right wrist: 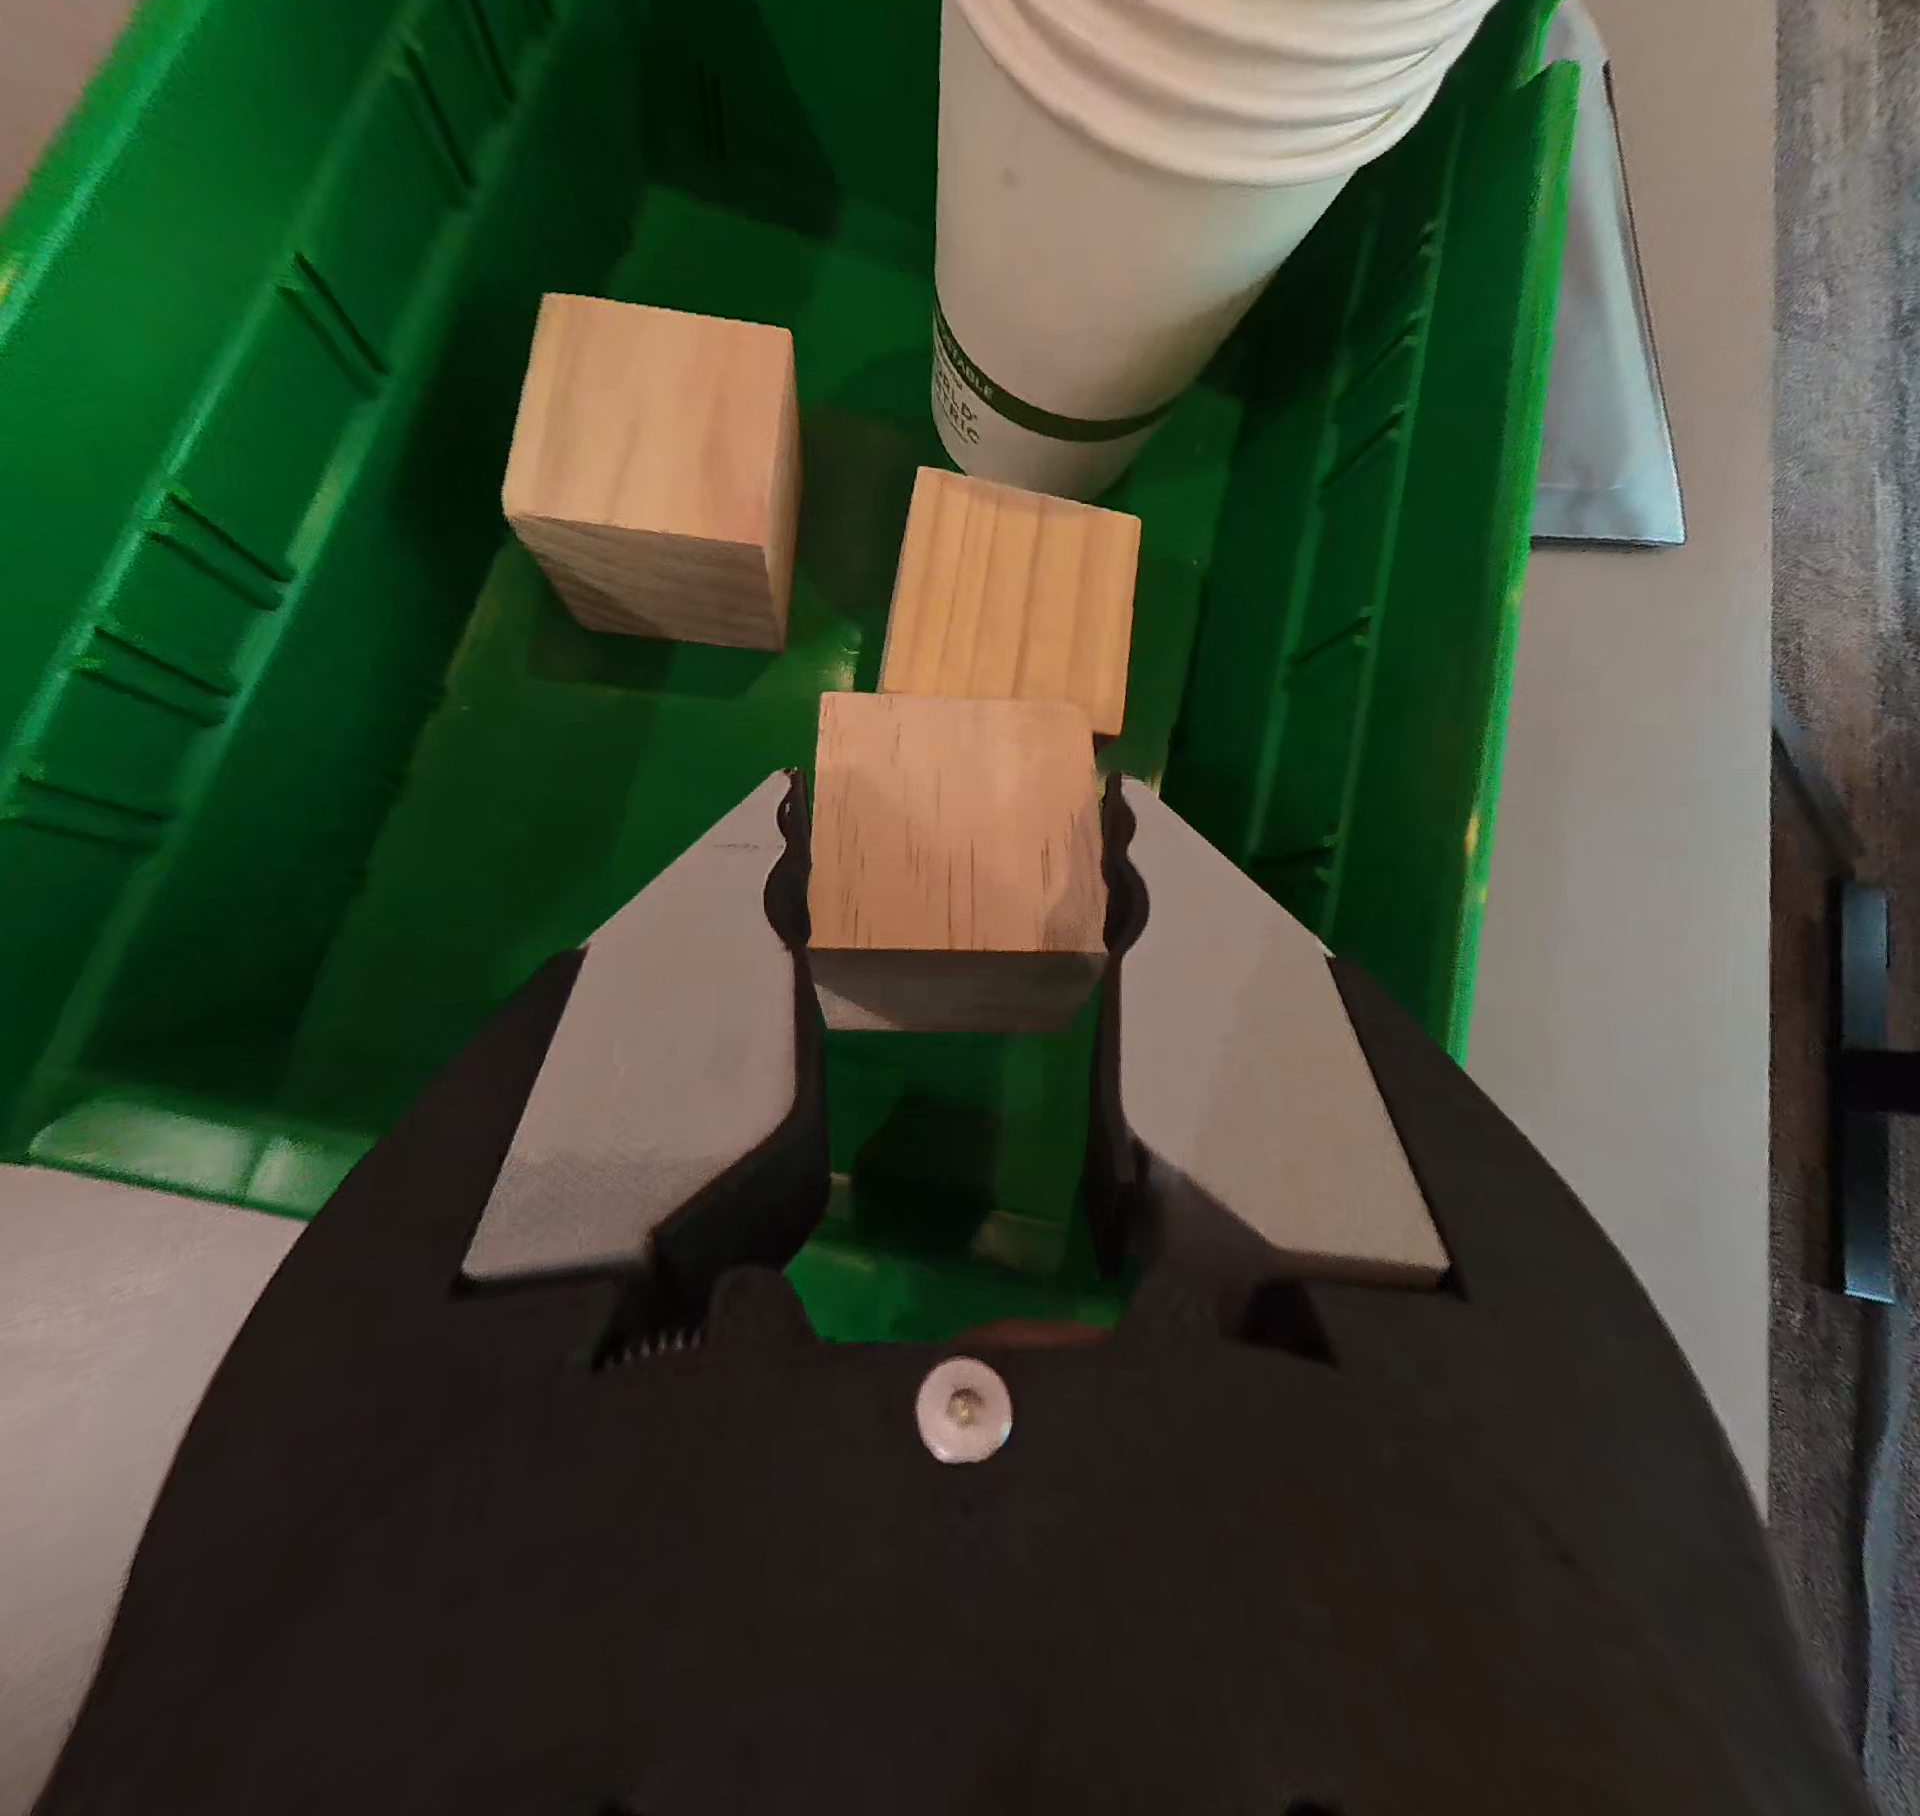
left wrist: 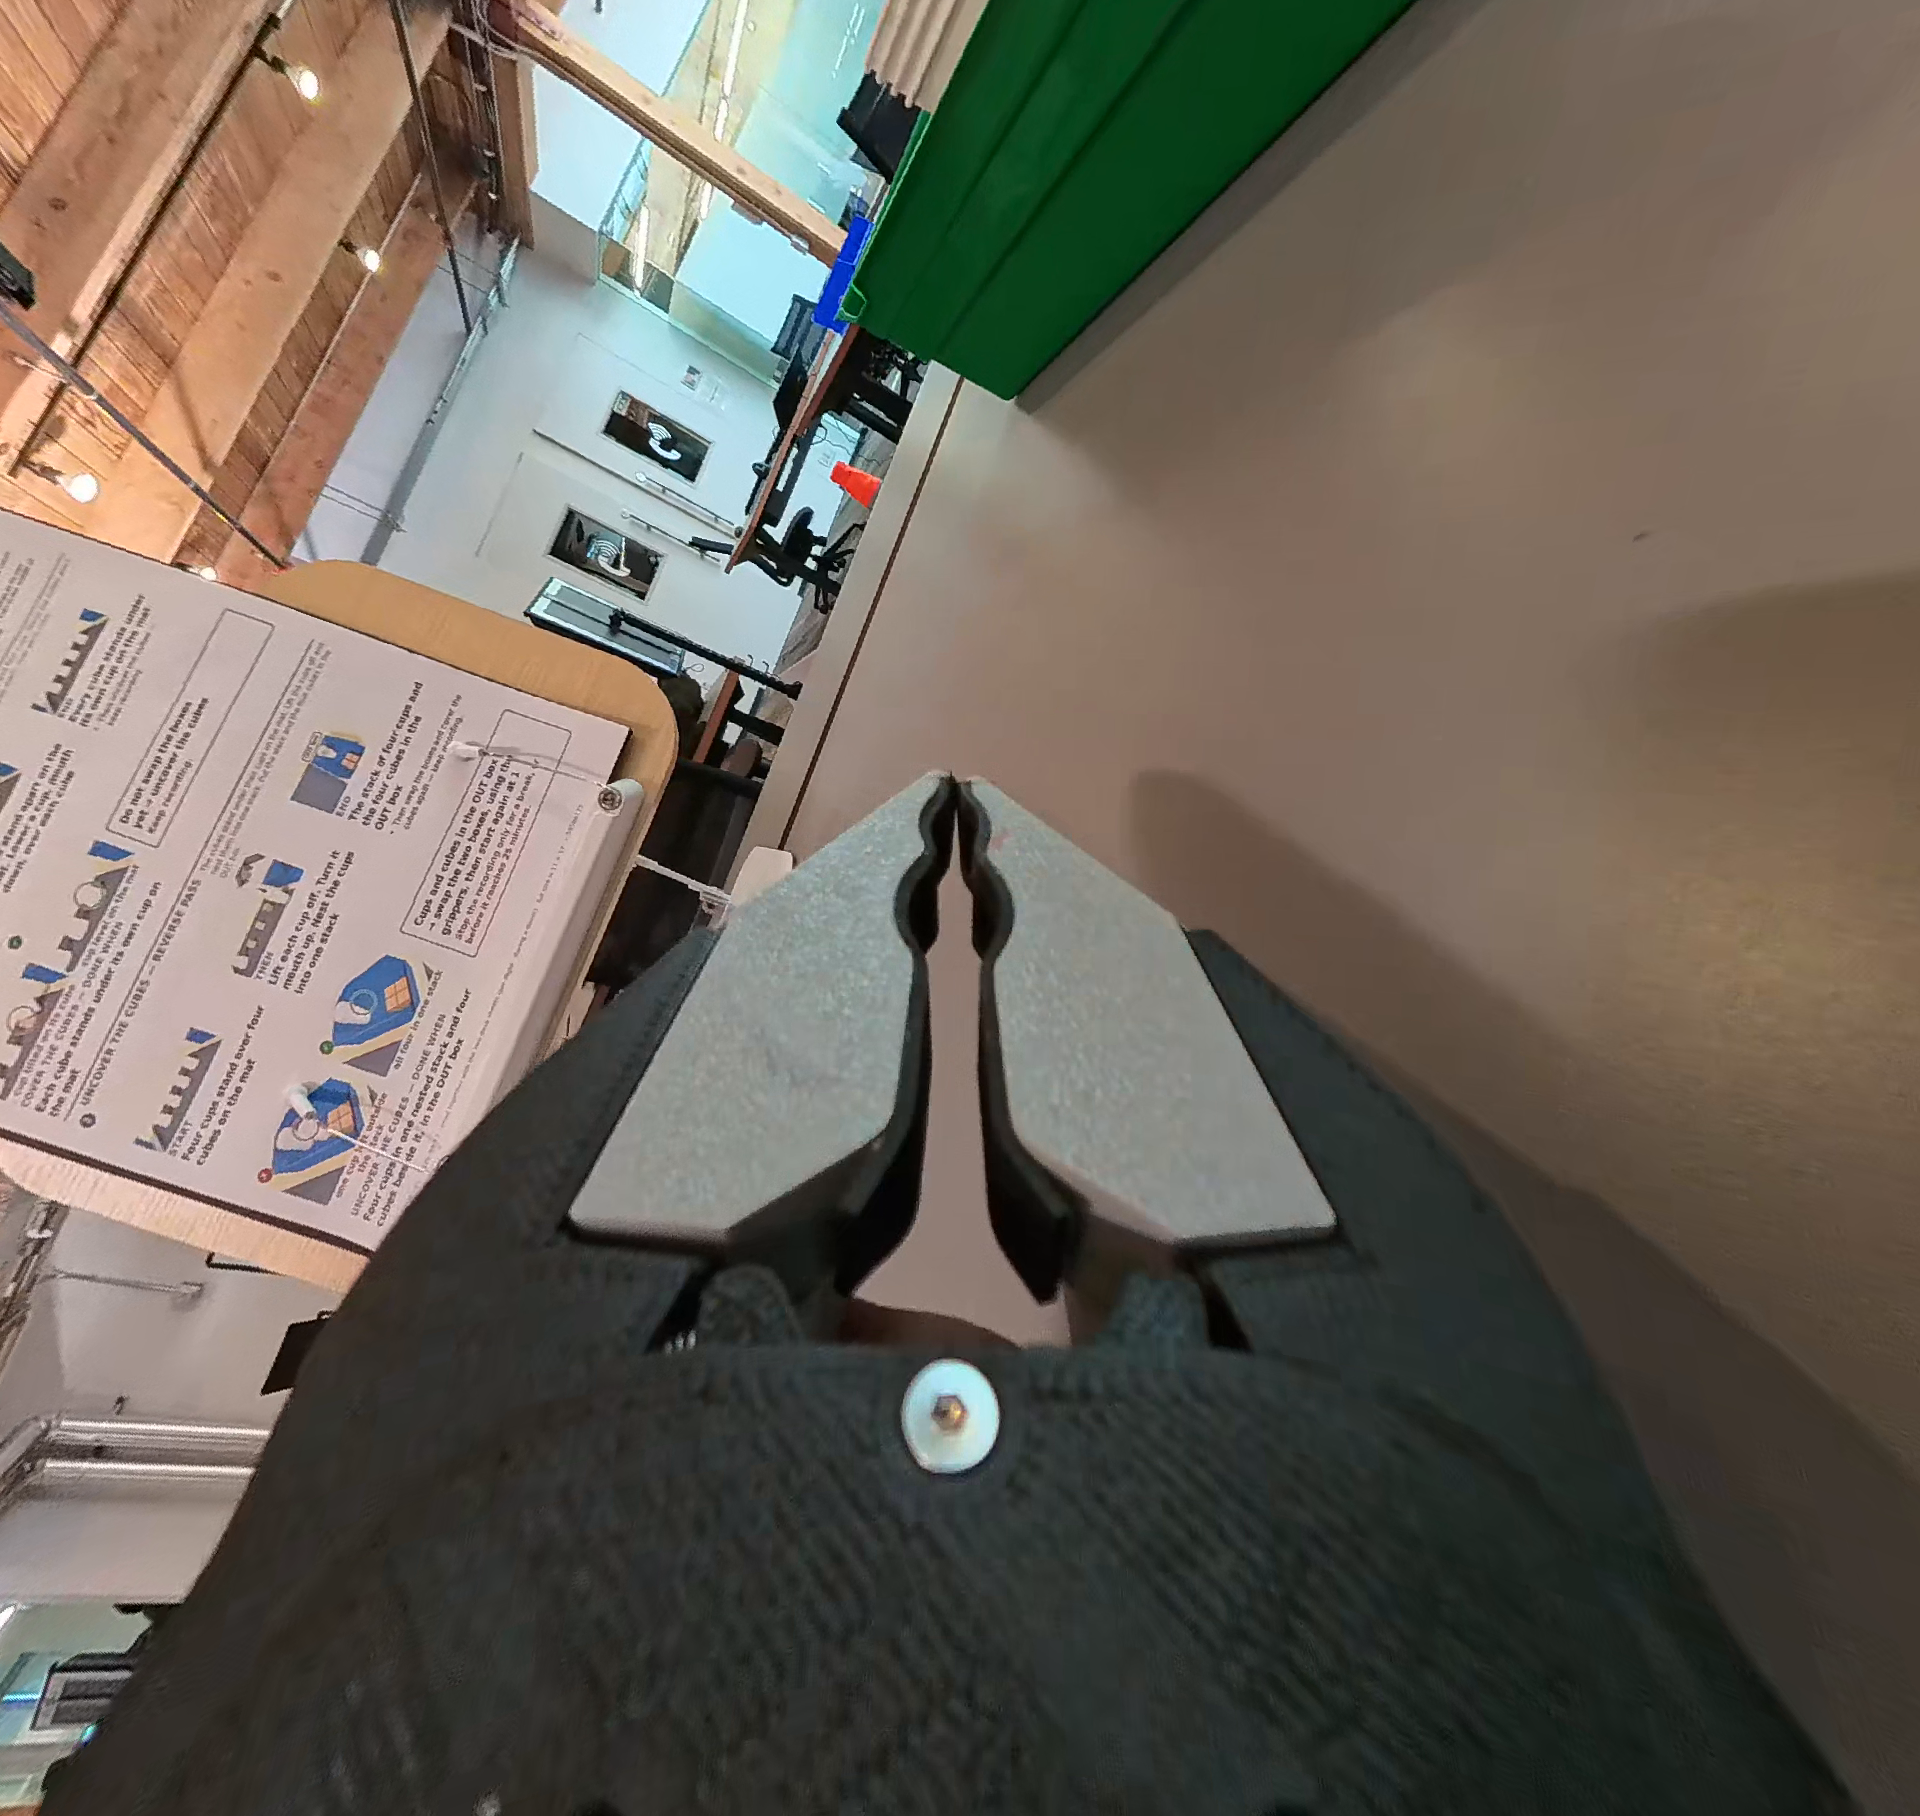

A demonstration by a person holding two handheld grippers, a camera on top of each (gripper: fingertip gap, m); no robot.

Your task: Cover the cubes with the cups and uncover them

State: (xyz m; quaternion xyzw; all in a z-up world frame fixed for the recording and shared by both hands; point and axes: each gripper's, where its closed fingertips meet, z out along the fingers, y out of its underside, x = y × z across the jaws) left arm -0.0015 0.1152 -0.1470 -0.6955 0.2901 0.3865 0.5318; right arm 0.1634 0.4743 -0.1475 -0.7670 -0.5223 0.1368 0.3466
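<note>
Wooden cube (right wrist: 951, 836) clamped in right tongs (right wrist: 954, 862) above green bin (right wrist: 260, 623).

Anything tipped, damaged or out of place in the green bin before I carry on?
The stack of white paper cups leans against the green bin wall instead of standing upright. Two wooden cubes lie loosely at different angles. The right gripper grips a third wooden cube. No damage visible.
</note>
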